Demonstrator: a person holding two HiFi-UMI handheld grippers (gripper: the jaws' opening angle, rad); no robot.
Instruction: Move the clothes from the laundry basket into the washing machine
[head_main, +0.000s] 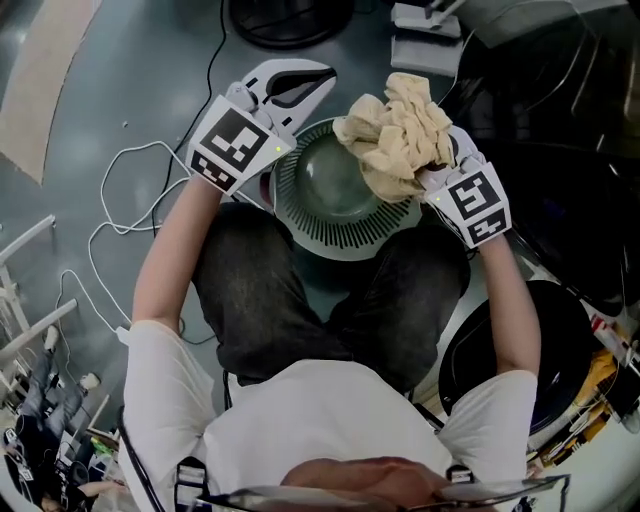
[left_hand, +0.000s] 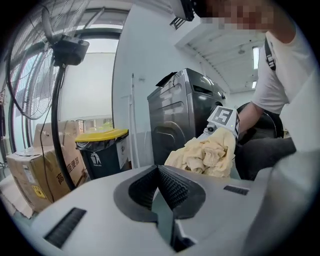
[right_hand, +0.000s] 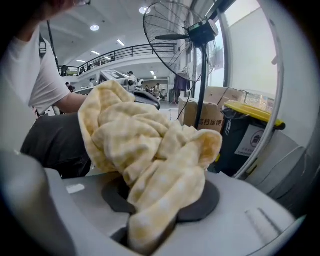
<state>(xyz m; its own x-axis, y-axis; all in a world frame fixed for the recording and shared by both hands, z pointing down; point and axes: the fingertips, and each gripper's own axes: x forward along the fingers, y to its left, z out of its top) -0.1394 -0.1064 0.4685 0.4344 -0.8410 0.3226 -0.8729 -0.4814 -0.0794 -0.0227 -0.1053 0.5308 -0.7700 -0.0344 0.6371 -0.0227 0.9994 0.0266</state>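
Observation:
A crumpled pale yellow cloth (head_main: 400, 135) (right_hand: 145, 145) hangs above the far right rim of the round grey laundry basket (head_main: 340, 240), which stands between the person's knees. My right gripper (head_main: 428, 168) (right_hand: 155, 200) is shut on this cloth, whose folds hide the fingertips. The left gripper view shows the same cloth (left_hand: 207, 155) to the right. My left gripper (head_main: 325, 75) (left_hand: 158, 169) is beyond the basket's far left rim, jaws shut with nothing between them. The basket's bottom looks bare. A grey washing machine (left_hand: 175, 120) stands ahead of the left gripper.
A dark round door (head_main: 545, 350) lies at the lower right. A standing fan (left_hand: 30, 60) (right_hand: 185, 35), a yellow-lidded bin (left_hand: 102, 150) (right_hand: 250, 135) and cardboard boxes (left_hand: 30, 175) stand nearby. A white cable (head_main: 120, 220) loops over the floor on the left.

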